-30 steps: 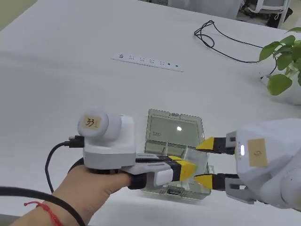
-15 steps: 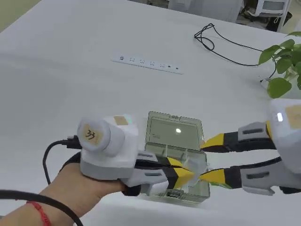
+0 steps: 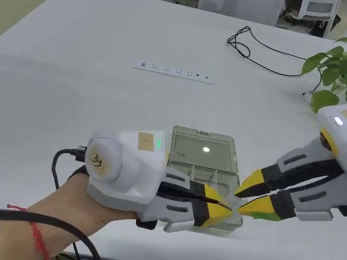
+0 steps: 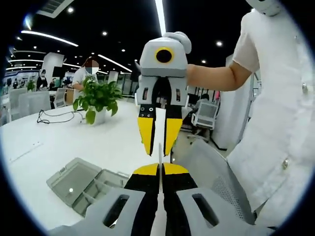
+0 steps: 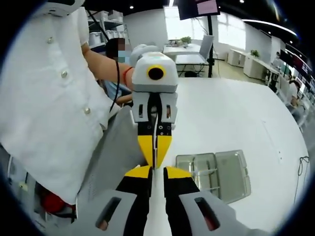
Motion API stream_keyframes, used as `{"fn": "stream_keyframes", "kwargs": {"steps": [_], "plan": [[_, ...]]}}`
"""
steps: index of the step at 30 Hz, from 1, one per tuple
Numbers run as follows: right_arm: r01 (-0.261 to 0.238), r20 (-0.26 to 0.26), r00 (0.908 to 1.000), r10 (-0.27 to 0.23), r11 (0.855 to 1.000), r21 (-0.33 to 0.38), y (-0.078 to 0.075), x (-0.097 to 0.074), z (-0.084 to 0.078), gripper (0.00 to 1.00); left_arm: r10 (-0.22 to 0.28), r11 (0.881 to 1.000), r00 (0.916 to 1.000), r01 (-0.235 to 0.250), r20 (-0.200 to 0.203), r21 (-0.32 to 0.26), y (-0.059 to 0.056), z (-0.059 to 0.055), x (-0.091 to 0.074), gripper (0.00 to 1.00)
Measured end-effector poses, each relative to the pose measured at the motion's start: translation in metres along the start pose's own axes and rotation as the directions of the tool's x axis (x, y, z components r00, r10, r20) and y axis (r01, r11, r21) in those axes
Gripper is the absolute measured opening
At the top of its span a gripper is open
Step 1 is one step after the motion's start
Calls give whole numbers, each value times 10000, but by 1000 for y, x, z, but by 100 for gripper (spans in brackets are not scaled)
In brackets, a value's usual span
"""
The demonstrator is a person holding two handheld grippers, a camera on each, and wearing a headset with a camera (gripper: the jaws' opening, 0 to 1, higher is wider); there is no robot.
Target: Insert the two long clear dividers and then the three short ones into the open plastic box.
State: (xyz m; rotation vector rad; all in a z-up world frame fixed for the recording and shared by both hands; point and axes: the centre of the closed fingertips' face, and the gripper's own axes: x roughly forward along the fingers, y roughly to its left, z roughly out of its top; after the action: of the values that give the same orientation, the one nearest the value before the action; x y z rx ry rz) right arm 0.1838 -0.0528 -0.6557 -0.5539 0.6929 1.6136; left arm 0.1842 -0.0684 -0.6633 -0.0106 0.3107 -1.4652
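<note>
The left tongs [image 3: 223,205] were pressed together on a thin clear divider [image 4: 159,156], held over the near side of the open plastic box [image 3: 201,147] on the white surface [image 3: 81,81]. The right tongs [image 3: 242,196] faced them, slightly spread, with one tip on either side of the divider's end.

The left hand [image 3: 81,203], a red string round its wrist, grips the left gripper [image 3: 219,205] from below and points it to the person's right, jaws pressed together on the edge of a thin clear divider [image 4: 159,151]. The right gripper [image 3: 246,198] comes in from the opposite side, nose to nose with it, tips almost meeting, its jaws standing a narrow gap apart. In the left gripper view the bare right forearm [image 4: 216,78] reaches out of a white sleeve [image 4: 258,46].
</note>
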Motion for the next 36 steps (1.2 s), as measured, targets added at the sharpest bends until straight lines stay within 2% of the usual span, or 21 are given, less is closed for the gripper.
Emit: {"fn": "stream_keyframes", "kwargs": {"steps": [5,7,15,26,36], "plan": [[-278,129,9995,278,9996,17,6,2,2,6,-116,9999,9997,116,215,23,-3,4,-1,0],[-386,157,9991,385,9993,12,8,2,3,3,-80,10000,9997,80,214,31,-2,4,-1,0],[-441,140,9989,442,9990,-84,11,4,2,3,-160,9998,9998,159,147,95,-4,2,-1,0],[-335,0,9994,335,9993,-165,10,3,-2,3,76,9998,9999,-74,126,-179,-3,-2,-2,0],[52,-209,9998,-54,9999,-91,0,-8,-11,3,664,9969,9977,-657,162,-428,6,-5,-13,3]]}}
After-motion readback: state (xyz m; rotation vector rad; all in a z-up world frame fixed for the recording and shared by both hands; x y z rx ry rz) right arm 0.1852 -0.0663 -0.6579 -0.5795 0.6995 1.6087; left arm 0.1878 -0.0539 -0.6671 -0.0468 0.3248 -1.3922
